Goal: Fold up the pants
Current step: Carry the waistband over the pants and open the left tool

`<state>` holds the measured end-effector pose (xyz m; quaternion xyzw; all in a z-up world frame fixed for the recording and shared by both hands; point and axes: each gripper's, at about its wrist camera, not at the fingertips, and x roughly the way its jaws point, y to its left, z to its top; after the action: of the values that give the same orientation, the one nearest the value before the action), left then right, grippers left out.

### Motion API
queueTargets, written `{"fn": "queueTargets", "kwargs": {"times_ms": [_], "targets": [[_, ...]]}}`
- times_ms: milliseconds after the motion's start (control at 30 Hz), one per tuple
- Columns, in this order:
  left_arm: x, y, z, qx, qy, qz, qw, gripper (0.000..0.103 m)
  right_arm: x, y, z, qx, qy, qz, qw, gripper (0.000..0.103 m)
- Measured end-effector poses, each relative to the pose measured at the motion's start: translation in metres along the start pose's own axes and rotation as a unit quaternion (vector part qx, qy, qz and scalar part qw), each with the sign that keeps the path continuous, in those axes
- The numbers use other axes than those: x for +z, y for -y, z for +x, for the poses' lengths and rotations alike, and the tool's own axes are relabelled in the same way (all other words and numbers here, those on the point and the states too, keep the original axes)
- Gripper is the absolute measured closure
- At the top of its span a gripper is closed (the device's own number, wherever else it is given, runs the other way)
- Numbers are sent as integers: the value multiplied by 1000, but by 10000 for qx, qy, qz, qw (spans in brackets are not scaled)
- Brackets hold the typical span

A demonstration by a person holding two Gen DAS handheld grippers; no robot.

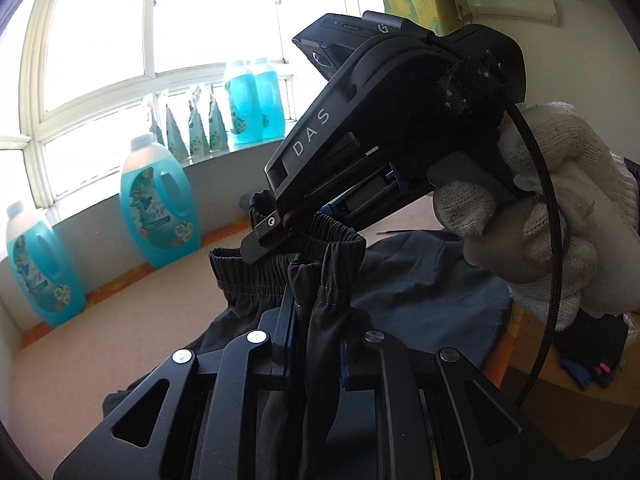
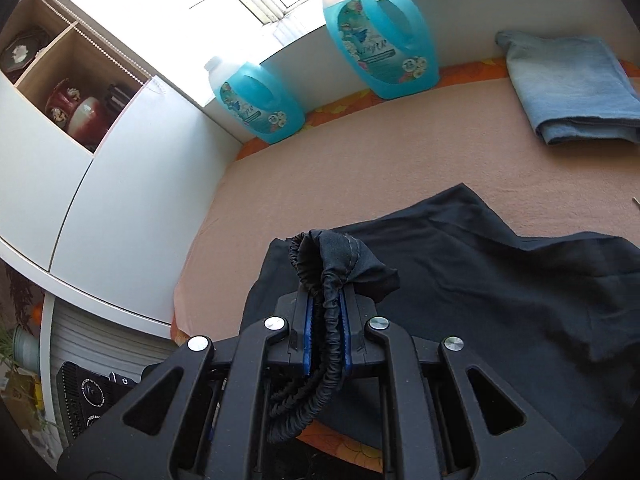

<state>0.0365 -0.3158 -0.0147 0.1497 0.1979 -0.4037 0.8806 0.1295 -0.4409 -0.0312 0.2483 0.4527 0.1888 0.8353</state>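
The pants (image 2: 480, 280) are black with an elastic waistband and lie spread on the peach-covered surface (image 2: 380, 152). My right gripper (image 2: 325, 300) is shut on the bunched waistband (image 2: 320, 264) and holds it above the cloth. In the left wrist view my left gripper (image 1: 316, 316) is shut on another part of the waistband (image 1: 256, 276), lifted off the surface. The right gripper's body (image 1: 384, 128), held by a white-gloved hand (image 1: 560, 216), sits just beyond and above the left one, its tip (image 1: 264, 236) at the waistband.
Blue detergent bottles (image 2: 380, 28) stand along the window ledge at the far edge. A folded light-blue towel (image 2: 572, 84) lies at the far right. A white cabinet (image 2: 80, 184) borders the left side. Dark clothes (image 1: 592, 356) lie at the right in the left wrist view.
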Motion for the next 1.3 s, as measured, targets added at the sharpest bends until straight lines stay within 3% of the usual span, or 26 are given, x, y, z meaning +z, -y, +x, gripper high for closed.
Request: {"fn": "queueTargets", "kwargs": {"times_ms": [233,333,467,600,867,1033,1100,1167,1300], "targets": [[-31,40,67,-425,-590,225,9971,89,-39,89,5,-7,-132,653,9978,88],[-52,45,81,-394,-749,424,9955,89,-54,110,7,56,-188,778,9968,83],[-57,56,87,-216,-893,935,9914,89,-70,122,7,124,-195,813,9964,59],[-68,75,86,-132,-927,1331,9867,89,-79,133,-4,389,-67,979,9944,57],[-82,101,83,97,-799,2057,9753,89,-87,120,5,-236,-320,578,9975,49],[-81,119,69,107,-771,2161,9733,89,-84,113,24,-723,-579,486,9945,49],[-80,119,69,82,-798,2116,9741,89,-84,105,30,-1052,-596,268,9923,69],[-77,121,64,66,-804,2037,9757,89,-81,103,28,-1004,-553,241,9931,80],[-64,105,51,-272,-889,1461,9849,83,-76,103,10,-931,-273,255,9950,85]]}}
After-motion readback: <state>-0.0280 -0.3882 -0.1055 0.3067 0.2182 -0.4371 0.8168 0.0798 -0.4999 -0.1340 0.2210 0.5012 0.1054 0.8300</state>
